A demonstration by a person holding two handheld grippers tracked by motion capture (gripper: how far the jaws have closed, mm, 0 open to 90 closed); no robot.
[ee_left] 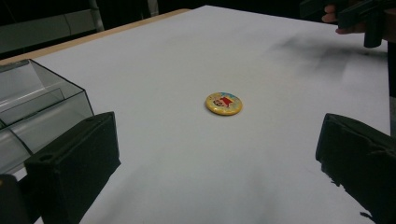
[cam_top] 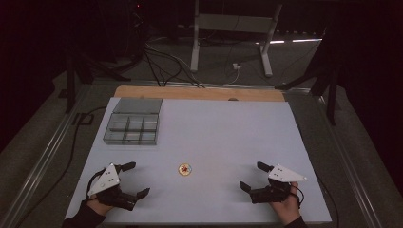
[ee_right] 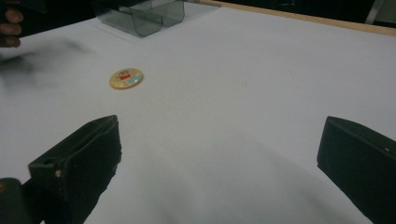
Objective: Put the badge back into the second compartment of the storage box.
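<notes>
Where the white table (cam_top: 214,123) meets its near-left corner, the left gripper (cam_top: 134,179) rests low over the surface with its jaws spread wide and nothing between them. Behind it, at the far-left area, sits a clear compartment box (cam_top: 132,127) with its lid open. A round yellow badge (cam_top: 185,169) lies flat mid-table, between both grippers and apart from each. At near right, the right gripper (cam_top: 252,176) is likewise spread wide and empty.

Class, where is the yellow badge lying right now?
The yellow badge lies flat on the white table, between the left gripper and right gripper.
</notes>
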